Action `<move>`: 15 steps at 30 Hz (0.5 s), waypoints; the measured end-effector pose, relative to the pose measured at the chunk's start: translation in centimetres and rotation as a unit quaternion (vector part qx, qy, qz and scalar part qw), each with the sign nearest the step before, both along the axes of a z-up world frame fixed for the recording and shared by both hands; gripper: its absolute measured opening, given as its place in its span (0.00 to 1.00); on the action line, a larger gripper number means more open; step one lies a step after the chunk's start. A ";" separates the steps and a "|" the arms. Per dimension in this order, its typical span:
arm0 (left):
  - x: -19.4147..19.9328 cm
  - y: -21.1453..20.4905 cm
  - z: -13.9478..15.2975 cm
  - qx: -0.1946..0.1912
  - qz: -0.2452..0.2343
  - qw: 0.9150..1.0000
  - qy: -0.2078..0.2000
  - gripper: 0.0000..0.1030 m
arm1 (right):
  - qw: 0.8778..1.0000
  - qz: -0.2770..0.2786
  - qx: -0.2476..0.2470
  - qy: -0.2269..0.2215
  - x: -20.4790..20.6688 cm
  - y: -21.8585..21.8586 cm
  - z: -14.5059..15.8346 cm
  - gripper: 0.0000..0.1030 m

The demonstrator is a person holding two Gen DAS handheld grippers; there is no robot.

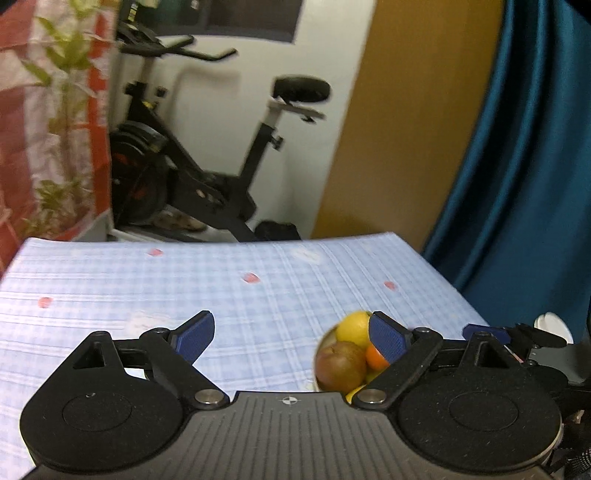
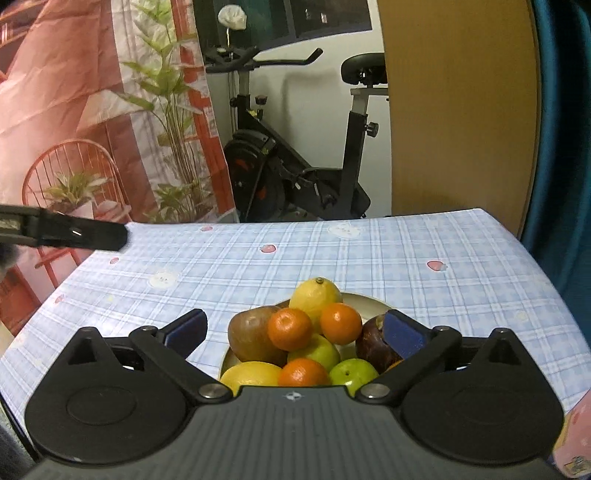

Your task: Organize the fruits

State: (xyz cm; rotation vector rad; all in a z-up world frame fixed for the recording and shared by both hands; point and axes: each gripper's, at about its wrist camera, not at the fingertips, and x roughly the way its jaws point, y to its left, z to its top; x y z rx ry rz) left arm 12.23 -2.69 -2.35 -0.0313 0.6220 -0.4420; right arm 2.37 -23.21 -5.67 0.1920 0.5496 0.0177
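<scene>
An exercise bike (image 2: pixel 295 155) stands behind the checkered tablecloth (image 2: pixel 369 251).

We see a tabletop (image 2: pixel 332 251) under a pale blue checked cloth printed with small pink fruit. Behind it stands a black exercise bike (image 2: pixel 295 162) against a white wall (image 2: pixel 317 96), with a dark window (image 2: pixel 328 18) above. To the right we find a tan wooden panel (image 2: pixel 458 110) and a teal curtain (image 1: pixel 524 155). On the left hangs a pink and red backdrop (image 2: pixel 74 103) showing leafy plants and a wire chair. The light is dim and indoor.
</scene>
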 end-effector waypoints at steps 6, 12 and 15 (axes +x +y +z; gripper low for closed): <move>-1.7 1.6 2.7 0.029 0.067 0.996 -0.048 0.91 | 1.000 0.009 0.004 -0.020 -0.3 0.8 2.8 1.00; -2.4 2.7 4.4 0.030 0.093 0.994 -0.054 0.91 | 0.999 0.011 -0.012 -0.033 -0.6 2.0 5.0 1.00; -2.9 3.4 4.8 0.031 0.100 0.993 -0.054 0.91 | 0.999 0.009 -0.022 -0.036 -0.5 2.6 5.8 1.00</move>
